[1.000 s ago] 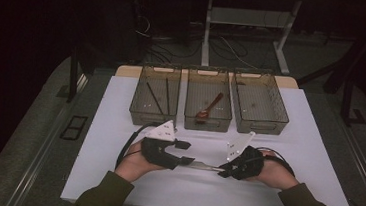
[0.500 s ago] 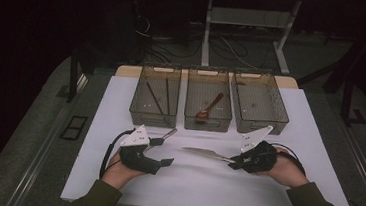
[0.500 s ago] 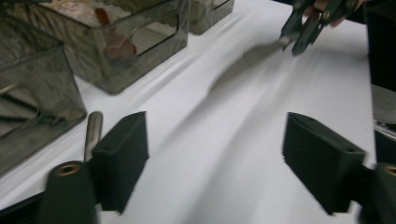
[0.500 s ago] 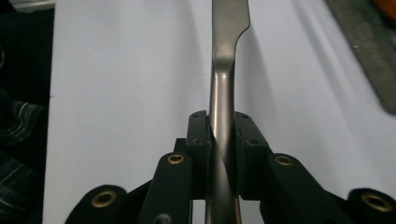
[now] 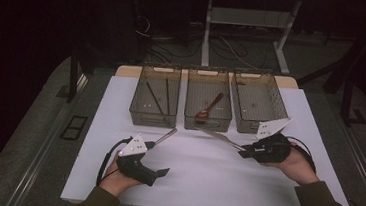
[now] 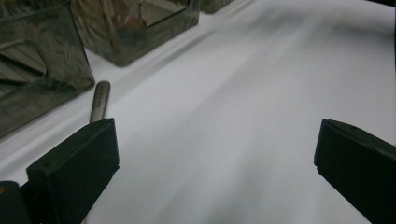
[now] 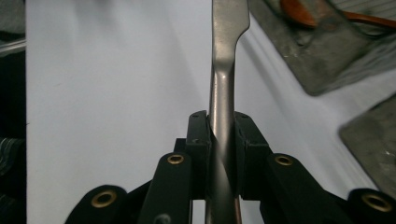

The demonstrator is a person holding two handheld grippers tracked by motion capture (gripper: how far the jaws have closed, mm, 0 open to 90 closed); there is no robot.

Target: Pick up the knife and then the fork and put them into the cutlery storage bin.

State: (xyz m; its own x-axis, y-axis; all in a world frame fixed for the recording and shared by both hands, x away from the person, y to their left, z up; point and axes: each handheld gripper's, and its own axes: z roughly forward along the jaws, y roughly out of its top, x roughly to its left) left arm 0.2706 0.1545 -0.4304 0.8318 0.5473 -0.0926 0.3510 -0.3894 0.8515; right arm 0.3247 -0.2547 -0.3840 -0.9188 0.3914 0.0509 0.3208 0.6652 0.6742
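Note:
My right gripper [image 5: 243, 151] is at the right of the white mat, shut on the handle of a flat metal utensil [image 5: 218, 135] that points left toward the bins. In the right gripper view the pads [image 7: 198, 135] clamp the utensil's handle [image 7: 223, 88], and my right gripper [image 7: 223, 119] holds it above the mat. My left gripper [image 5: 158, 157] rests low near the front left; its jaws have just been opening and stand wide with nothing between them [image 6: 215, 135]. A second metal utensil [image 5: 166, 135] lies on the mat just beyond it, its handle [image 6: 99, 100] beside the left jaw.
Three clear bins stand in a row at the back of the mat: the left bin [image 5: 135, 110] holds dark sticks, the middle bin [image 5: 188, 114] a wooden spoon [image 5: 210, 105], and the right bin [image 5: 282, 109] shows nothing inside. Bare white mat [image 5: 200, 170] lies between the hands.
The hands have drawn apart from the mat's middle. My left gripper moved left and down with jaws opening wide. The right gripper carried the metal utensil to the right and toward the bins.

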